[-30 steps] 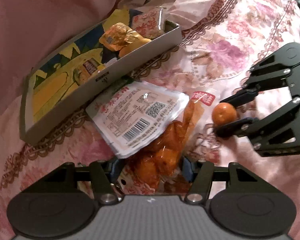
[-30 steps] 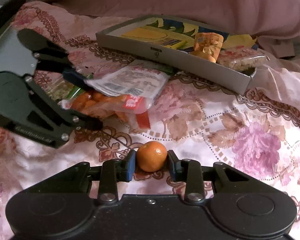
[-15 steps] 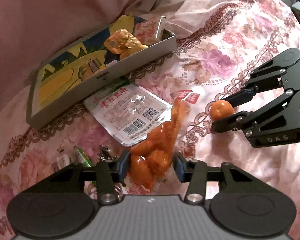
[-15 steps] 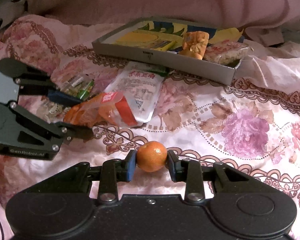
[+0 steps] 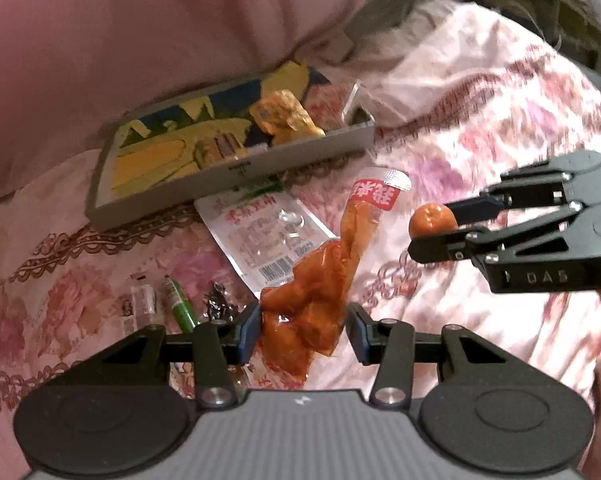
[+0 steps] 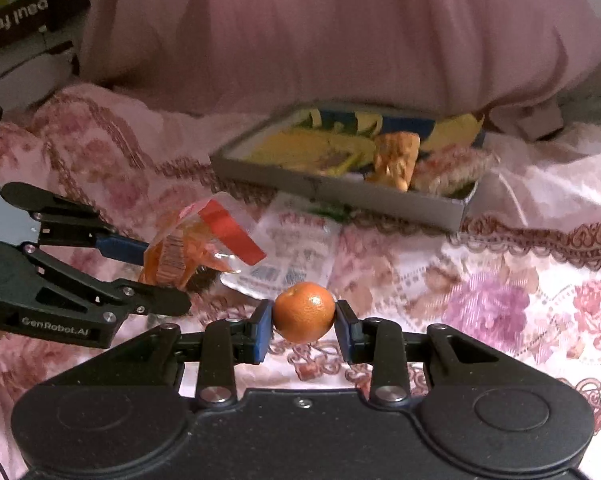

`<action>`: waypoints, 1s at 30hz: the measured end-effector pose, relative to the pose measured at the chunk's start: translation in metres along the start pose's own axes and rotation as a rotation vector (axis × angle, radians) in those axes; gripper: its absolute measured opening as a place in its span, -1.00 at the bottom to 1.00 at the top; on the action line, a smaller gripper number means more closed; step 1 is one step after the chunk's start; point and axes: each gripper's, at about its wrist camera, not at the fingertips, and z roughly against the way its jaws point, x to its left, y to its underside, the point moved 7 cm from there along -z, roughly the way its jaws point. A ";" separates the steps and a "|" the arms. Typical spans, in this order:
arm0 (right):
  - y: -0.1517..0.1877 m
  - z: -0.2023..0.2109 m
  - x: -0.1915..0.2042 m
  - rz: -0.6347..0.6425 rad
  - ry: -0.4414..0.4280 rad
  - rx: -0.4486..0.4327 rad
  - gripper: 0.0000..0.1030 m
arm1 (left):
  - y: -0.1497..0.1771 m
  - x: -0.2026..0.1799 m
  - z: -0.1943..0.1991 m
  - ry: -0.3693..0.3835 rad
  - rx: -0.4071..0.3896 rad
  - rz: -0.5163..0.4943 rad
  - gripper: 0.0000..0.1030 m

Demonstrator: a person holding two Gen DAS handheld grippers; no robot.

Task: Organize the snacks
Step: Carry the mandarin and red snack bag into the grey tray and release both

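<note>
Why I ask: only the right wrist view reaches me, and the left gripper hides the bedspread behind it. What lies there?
Observer: A slim green tube lies on the floral bedspread there.
Operator: Anything next to it?
Observer: A small white sachet lies just to the picture's left of the tube.
Operator: And the clear bag of orange snacks in the left gripper, is it marked on your side?
Observer: Yes, its red label at the top bears white characters.
</note>
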 end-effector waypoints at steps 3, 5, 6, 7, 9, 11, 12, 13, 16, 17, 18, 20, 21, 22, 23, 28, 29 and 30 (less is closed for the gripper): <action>-0.004 0.007 0.002 0.006 -0.010 -0.032 -0.31 | -0.005 0.001 0.008 -0.002 -0.024 0.034 -0.03; -0.007 0.012 0.005 0.011 -0.018 -0.054 -0.31 | -0.009 0.002 0.013 -0.001 -0.033 0.053 -0.03; -0.008 0.014 0.006 0.014 -0.021 -0.067 -0.31 | -0.011 0.002 0.016 0.000 -0.040 0.061 -0.03; -0.009 0.017 0.007 0.017 -0.023 -0.081 -0.31 | -0.013 0.002 0.017 0.001 -0.046 0.065 -0.03; -0.011 0.021 0.007 0.019 -0.027 -0.105 -0.31 | -0.019 0.002 0.021 -0.002 -0.061 0.070 -0.03; -0.014 0.023 0.008 0.022 -0.028 -0.131 -0.31 | -0.026 0.003 0.023 -0.006 -0.078 0.075 -0.03; -0.016 0.024 0.007 0.024 -0.028 -0.145 -0.31 | -0.030 0.004 0.023 -0.008 -0.088 0.080 -0.03; -0.018 0.024 0.007 0.027 -0.026 -0.158 -0.31 | -0.034 0.005 0.024 -0.010 -0.097 0.086 -0.03; -0.026 0.023 0.005 0.031 -0.016 -0.194 -0.31 | -0.047 0.011 0.021 -0.012 -0.125 0.113 -0.03; -0.028 0.022 0.003 0.029 -0.014 -0.203 -0.31 | -0.051 0.014 0.019 -0.011 -0.133 0.125 -0.03; -0.031 0.020 0.002 0.027 -0.011 -0.211 -0.31 | -0.056 0.018 0.016 -0.010 -0.141 0.141 -0.03; -0.037 0.015 -0.002 0.026 -0.004 -0.223 -0.31 | -0.063 0.026 0.009 -0.008 -0.155 0.166 -0.03; -0.040 0.011 -0.003 0.029 -0.001 -0.227 -0.31 | -0.067 0.030 0.005 -0.009 -0.162 0.177 -0.03; -0.043 0.007 -0.005 0.034 0.002 -0.230 -0.31 | -0.071 0.035 0.001 -0.009 -0.167 0.189 -0.03; -0.046 0.002 -0.007 0.041 0.007 -0.230 -0.31 | -0.076 0.040 -0.004 -0.010 -0.172 0.203 -0.03; -0.064 -0.026 -0.022 0.035 0.032 -0.233 -0.31 | -0.103 0.071 -0.028 -0.012 -0.213 0.278 -0.03; -0.068 -0.031 -0.025 0.026 0.037 -0.242 -0.31 | -0.110 0.078 -0.033 -0.013 -0.219 0.291 -0.03; -0.074 -0.037 -0.027 0.022 0.045 -0.254 -0.31 | -0.116 0.084 -0.039 -0.016 -0.225 0.302 -0.03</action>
